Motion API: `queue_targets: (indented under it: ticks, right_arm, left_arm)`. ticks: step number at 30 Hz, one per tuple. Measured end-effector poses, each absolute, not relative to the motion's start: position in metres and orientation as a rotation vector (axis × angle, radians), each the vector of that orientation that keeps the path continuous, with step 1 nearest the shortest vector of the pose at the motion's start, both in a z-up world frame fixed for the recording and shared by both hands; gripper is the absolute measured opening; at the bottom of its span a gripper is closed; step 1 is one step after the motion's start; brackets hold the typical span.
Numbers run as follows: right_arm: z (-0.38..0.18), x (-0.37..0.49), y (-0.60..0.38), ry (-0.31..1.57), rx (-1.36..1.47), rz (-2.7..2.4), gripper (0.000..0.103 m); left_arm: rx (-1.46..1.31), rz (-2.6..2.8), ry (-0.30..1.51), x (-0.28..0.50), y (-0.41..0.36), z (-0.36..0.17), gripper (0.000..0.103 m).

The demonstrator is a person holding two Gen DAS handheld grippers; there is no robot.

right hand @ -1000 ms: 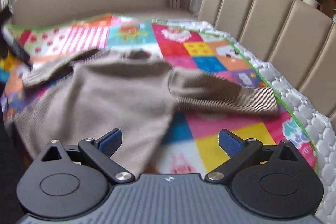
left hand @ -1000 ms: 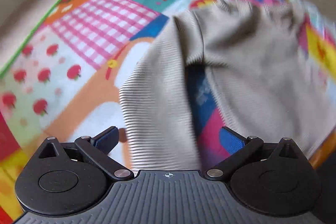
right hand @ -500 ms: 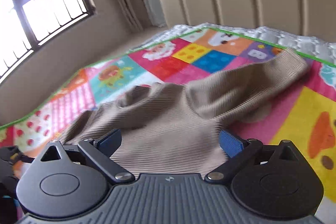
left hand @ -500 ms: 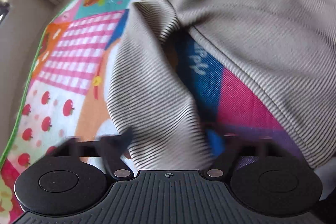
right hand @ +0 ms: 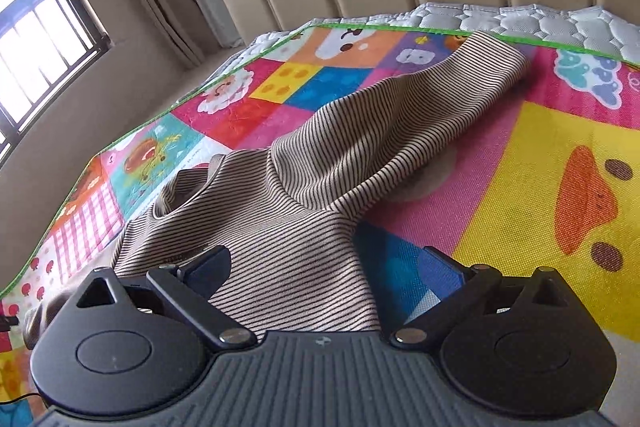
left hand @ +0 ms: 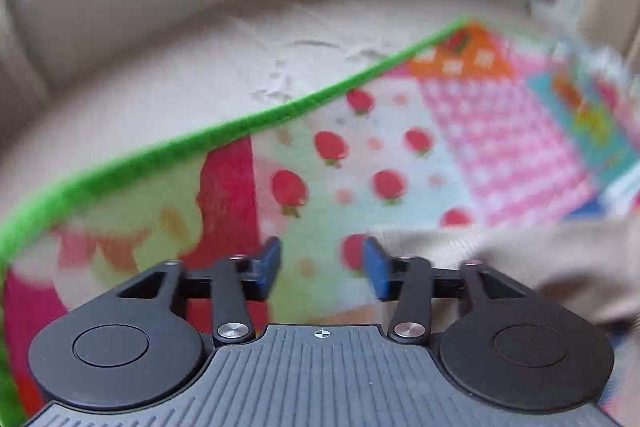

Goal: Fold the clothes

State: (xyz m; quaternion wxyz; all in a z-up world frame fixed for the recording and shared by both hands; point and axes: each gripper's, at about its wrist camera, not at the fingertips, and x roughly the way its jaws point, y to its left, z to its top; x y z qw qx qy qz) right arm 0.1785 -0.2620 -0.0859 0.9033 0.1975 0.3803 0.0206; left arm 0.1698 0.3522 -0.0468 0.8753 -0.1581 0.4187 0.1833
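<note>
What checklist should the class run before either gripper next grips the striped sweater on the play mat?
1. Right gripper open: ok.
2. Striped sweater between the right gripper's fingers: ok, hem fabric lies there.
3. Left gripper open: ok.
4. Sweater between the left gripper's fingers: not ok, only play mat; fabric lies to its right.
5. Far sleeve flat: not ok, bunched.
6. Left view sharp: not ok, blurred.

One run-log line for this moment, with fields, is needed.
left gripper: open, nothing between fingers, sweater edge beside it | right gripper: open, over striped sweater | sweater: unfolded, sleeve spread on play mat
</note>
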Motion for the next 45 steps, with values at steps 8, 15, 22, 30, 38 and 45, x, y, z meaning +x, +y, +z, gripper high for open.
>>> queue_targets:
  ticks: [8, 15, 22, 30, 38, 45]
  right_arm:
    - [-0.092, 0.178, -0.257, 0.813, 0.406, 0.048, 0.101]
    - [-0.095, 0.178, -0.254, 0.808, 0.401, 0.04, 0.103]
    - [-0.118, 0.186, -0.26, 0.889, 0.522, 0.018, 0.103]
    - [-0.106, 0.183, -0.263, 0.846, 0.564, 0.047, 0.103]
    - [-0.098, 0.176, -0.282, 0.817, 0.705, 0.041, 0.103]
    - [-0.11, 0.179, -0.283, 0.862, 0.74, 0.012, 0.103]
  left_arm:
    - [-1.094, 0.066, 0.927, 0.158, 0.312, -0.119, 0.076]
    - [-1.187, 0.206, 0.754, 0.18, 0.309, -0.146, 0.056]
    - [-0.904, 0.332, 0.639, 0.17, 0.313, -0.101, 0.009]
    - [-0.744, 0.262, 0.486, 0.17, 0.288, -0.022, 0.006]
    - [-1.442, 0.314, 0.657, 0.147, 0.315, -0.121, 0.062]
    - [-1.342, 0.468, 0.66, 0.153, 0.331, -0.154, 0.078]
